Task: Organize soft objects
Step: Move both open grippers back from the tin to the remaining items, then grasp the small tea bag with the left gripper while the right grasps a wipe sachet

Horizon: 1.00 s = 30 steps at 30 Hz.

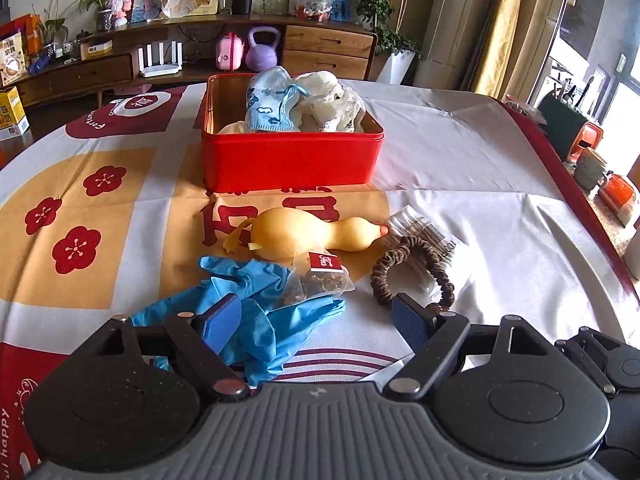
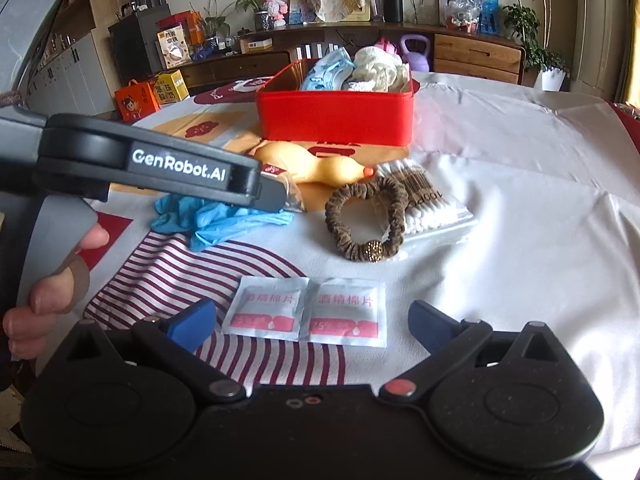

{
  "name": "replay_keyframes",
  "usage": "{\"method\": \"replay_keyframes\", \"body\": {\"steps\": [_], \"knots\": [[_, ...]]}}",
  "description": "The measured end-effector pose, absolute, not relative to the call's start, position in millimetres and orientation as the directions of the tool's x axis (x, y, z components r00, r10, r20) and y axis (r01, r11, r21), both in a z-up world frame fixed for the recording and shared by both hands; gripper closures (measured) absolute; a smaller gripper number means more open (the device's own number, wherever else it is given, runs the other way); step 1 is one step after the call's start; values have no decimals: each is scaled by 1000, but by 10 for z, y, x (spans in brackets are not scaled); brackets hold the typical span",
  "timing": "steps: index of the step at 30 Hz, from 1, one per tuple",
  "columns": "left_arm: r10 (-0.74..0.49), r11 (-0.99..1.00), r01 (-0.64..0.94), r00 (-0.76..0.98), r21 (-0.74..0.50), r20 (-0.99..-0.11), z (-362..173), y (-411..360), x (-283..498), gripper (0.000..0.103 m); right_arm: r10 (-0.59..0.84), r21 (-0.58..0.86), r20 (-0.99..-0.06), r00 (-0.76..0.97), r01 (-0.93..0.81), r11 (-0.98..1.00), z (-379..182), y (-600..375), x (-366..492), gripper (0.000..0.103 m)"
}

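Spread across your table is a printed tablecloth (image 1: 460,152) in white, tan and dark red, with a wooden sideboard (image 1: 328,46) along the far wall. Your left gripper (image 1: 316,320) stands wide apart with nothing between its blue pads; crumpled blue nitrile gloves (image 1: 256,304) lie just under and beside its left finger, a tea bag (image 1: 320,280) resting on them, and a brown scrunchie (image 1: 412,276) lies close to its right finger. Beyond those sits a yellow rubber chicken toy (image 1: 312,234), then the red tin (image 1: 292,160), already holding a blue baby hat (image 1: 272,104) and pale cloth (image 1: 332,104). Your right gripper (image 2: 310,326) is also spread wide and empty, and two alcohol wipe sachets (image 2: 306,312) lie flat on the cloth between its fingertips (whether the pads touch them, you cannot tell). A pack of cotton swabs (image 2: 428,204) lies under the scrunchie's far side.
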State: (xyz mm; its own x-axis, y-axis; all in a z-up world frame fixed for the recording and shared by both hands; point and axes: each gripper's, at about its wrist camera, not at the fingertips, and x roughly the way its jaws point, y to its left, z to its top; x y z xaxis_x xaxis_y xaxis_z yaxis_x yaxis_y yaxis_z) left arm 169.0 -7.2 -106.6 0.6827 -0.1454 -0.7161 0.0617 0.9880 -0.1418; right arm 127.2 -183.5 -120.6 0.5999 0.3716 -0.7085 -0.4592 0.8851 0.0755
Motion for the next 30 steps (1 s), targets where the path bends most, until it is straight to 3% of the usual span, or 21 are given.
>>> {"method": "replay_keyframes", "body": {"steps": [7,20,22,26,28,30], "knots": [[-136,988,40,678,-149,-722,-1144,-80,1808,20,368,98,-713,597,-434,896,-1278,-1811,1354,3],[-108,993,31,666,-117,-738,-1281,-145,1971,22,316,-27,-711,628,-473,881,-1364,-1661,1285,5],[-118,991,34,664,-127,-738,-1296,-141,1979,34,314,-34,-709,631,-476,879,-1363,-1659,1283,8],[-116,992,37,669,-123,-734,-1308,-149,1992,41,317,-40,-705,634,-482,875,-1346,-1653,1275,16],[-117,992,41,670,-121,-733,-1307,-154,1993,53,319,-41,-701,637,-483,875,-1340,-1655,1269,20],[-116,992,38,668,-122,-735,-1310,-147,1998,58,323,-40,-698,639,-485,874,-1328,-1664,1269,26]]}}
